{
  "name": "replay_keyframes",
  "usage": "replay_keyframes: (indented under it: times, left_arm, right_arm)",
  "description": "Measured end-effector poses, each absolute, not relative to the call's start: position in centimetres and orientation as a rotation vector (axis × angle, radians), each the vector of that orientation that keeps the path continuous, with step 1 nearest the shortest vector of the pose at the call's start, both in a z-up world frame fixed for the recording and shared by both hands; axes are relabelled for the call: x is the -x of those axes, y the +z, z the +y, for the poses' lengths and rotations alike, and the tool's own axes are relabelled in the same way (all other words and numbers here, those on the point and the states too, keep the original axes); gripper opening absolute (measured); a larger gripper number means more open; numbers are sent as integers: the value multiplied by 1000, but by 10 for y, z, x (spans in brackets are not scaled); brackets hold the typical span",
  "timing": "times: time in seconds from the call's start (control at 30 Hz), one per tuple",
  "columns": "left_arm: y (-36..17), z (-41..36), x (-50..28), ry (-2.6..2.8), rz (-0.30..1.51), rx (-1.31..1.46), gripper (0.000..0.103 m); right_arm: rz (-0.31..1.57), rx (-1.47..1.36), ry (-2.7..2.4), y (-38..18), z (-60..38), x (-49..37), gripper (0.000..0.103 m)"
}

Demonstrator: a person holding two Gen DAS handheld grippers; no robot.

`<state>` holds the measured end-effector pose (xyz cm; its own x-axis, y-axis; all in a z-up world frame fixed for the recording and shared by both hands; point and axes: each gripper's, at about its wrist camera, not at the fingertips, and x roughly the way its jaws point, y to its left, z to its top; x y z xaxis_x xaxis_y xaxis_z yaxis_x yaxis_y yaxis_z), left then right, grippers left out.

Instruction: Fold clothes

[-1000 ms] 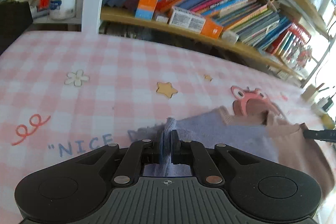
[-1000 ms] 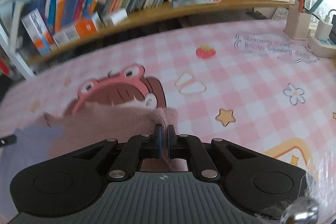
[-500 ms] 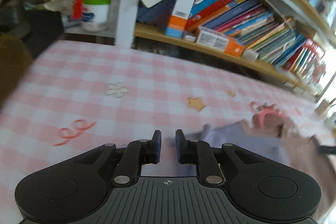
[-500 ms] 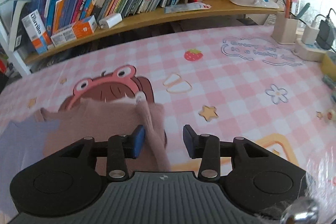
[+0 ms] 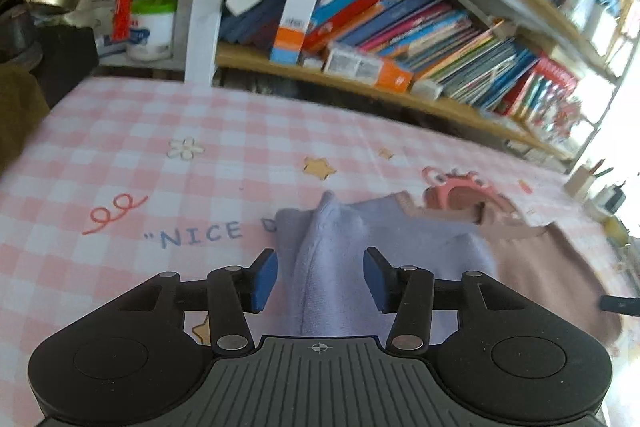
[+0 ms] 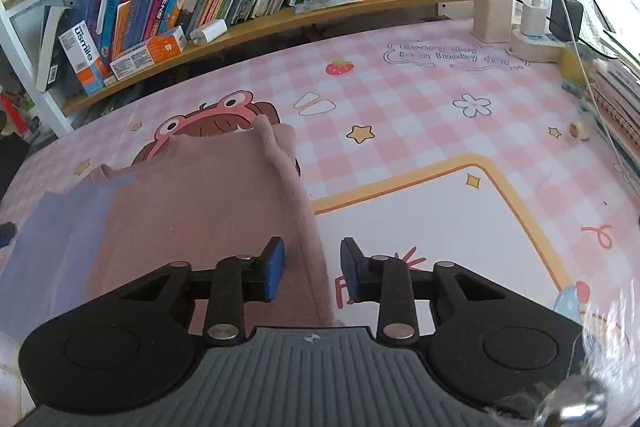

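Your garment (image 5: 420,243) lies flat on the pink checked mat (image 5: 120,131), and everything below is placed from it. It is soft, fuzzy knit in two colours: a lilac half on the left-gripper side and a dusty pink half (image 6: 192,195) on the other. Its top edge covers part of the printed frog-hat cartoon (image 6: 208,115).

Your left gripper (image 5: 320,277) sits over the lilac side, its jaws opening. A raised ridge of lilac cloth (image 5: 320,251) runs up between the blue pads (image 5: 264,279), but neither pad presses it; the cloth is released. Left of the garment the mat is bare, flat and glossy, with only printed lettering, a squiggle and a flower.

Your right gripper (image 6: 312,273) is at the garment's right border, where the knit is rolled into a thick, rounded hem (image 6: 296,203) running away from you. Its jaws are closing, and the hem lies in the gap nearer the left pad, not visibly pinched. Right of that hem the mat is open: a white panel with a rounded yellow border (image 6: 516,203).

Beyond the garment's top edge a strip of free mat leads to a wooden shelf (image 6: 280,21) packed with slanting books. Far right of the garment stand a pen holder (image 6: 492,17) and a power strip with chargers (image 6: 540,43).
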<state>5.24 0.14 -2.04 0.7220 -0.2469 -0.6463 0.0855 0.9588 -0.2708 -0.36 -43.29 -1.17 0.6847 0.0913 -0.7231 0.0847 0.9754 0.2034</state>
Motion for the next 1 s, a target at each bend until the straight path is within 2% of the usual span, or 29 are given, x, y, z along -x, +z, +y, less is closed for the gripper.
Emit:
replay_keyframes:
  times: [0.1,0.13,0.17,0.2,0.27,0.33,0.5,0.83,0.93,1.0]
  left_arm:
    - [-32,-4,-64,-185,799,226,42]
    - [-36,-7,-65,-197,815,212,33]
    - [-37,-10,-65,-199,815,187,19]
    - [-35,-13,-63,-189,807,159,13]
    - [-21,-7,-51,-156,726,177,6]
    - [-9,0,-40,-124,652,208,6]
    - [-39,11,-62,-132,771,227,6]
    - [-28,17,-54,-115,722,264,15]
    - [-10,19,-39,-117,656,283,19]
    - [-1,16,-27,-107,632,271,33]
  right_arm:
    - [820,-219,-1,-12,-429,2,24]
    - [822,-217,-4,-13,-428,1,24]
    - [824,-214,-7,-13,-427,0,24]
    - [825,-210,-10,-14,-425,0,23]
    - [826,-201,-18,-14,-423,-2,21]
    - [828,-196,-23,-16,-422,-2,17]
    - [851,-176,-47,-22,-414,-6,17]
    - [845,-132,-59,-23,-408,-10,17]
    - [820,-124,-44,-16,-407,-4,30]
    - [801,-106,-25,-10,-405,1,40]
